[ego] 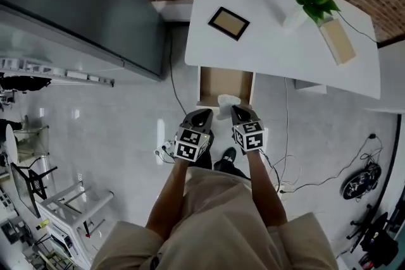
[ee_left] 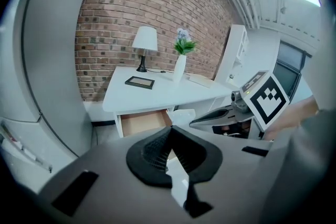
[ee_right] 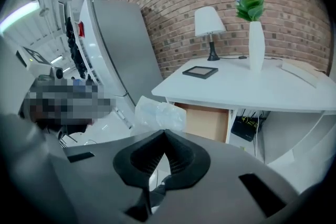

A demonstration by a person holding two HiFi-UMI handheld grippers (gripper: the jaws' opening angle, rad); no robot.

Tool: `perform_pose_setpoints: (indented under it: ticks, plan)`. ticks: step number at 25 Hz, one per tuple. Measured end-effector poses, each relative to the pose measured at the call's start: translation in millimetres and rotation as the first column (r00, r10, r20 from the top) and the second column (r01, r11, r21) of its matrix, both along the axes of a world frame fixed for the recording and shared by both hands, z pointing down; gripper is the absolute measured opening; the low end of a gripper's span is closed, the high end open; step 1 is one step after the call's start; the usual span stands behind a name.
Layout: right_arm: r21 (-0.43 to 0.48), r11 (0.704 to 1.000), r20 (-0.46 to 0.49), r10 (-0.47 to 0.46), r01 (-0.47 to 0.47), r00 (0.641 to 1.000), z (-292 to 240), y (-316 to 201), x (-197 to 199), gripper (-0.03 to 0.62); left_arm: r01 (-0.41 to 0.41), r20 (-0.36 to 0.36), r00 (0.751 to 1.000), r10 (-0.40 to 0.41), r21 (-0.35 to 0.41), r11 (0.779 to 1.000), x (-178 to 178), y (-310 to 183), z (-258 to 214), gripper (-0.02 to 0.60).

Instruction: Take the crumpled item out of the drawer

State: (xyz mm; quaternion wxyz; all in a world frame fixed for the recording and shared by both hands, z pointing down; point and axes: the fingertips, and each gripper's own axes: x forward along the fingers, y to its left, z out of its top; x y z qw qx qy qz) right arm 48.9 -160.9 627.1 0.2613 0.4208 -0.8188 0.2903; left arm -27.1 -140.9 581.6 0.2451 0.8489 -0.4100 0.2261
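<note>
We look down on a person standing at a white desk [ego: 278, 41] whose drawer [ego: 224, 80] is pulled open, its brown bottom bare. The right gripper [ego: 236, 110] has its jaws clamped on an edge of the crumpled item [ego: 226, 102], a wad of clear, whitish plastic. The wad hangs at the jaw tips over the drawer's front edge (no part of it seems to rest on the wood). The left gripper [ego: 202, 113] hovers just beside it, jaws pressed together on nothing. We judge the removal nearly done, with the item raised out of the drawer. The next move calls for carrying it clear of the opening with a firm pinch, since so light a wad could slip.
</note>
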Motion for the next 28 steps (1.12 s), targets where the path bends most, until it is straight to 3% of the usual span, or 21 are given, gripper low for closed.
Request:
perform_pose_setpoints:
  ticks: [7,18,28]
  plan:
    - [0.094,0.995,0.024,0.031,-0.033,0.999,-52.4,42.9,27.4,0.025,0.012,0.000,1.000,-0.012,0.048,0.999,17.8,35.7,-28.4,0.015]
    - [0.170,0.980,0.064,0.094,-0.104,0.993,-91.1,111.5,68.2,0.025,0.024,-0.028,0.999,-0.022,0.083,0.996,36.3,97.8,-54.6,0.015]
    - [0.209,0.976,0.036,0.048,-0.054,0.998,-99.4,142.4,61.4,0.025,0.022,-0.024,1.000,-0.019,0.112,0.993,35.6,130.1,-63.2,0.015]
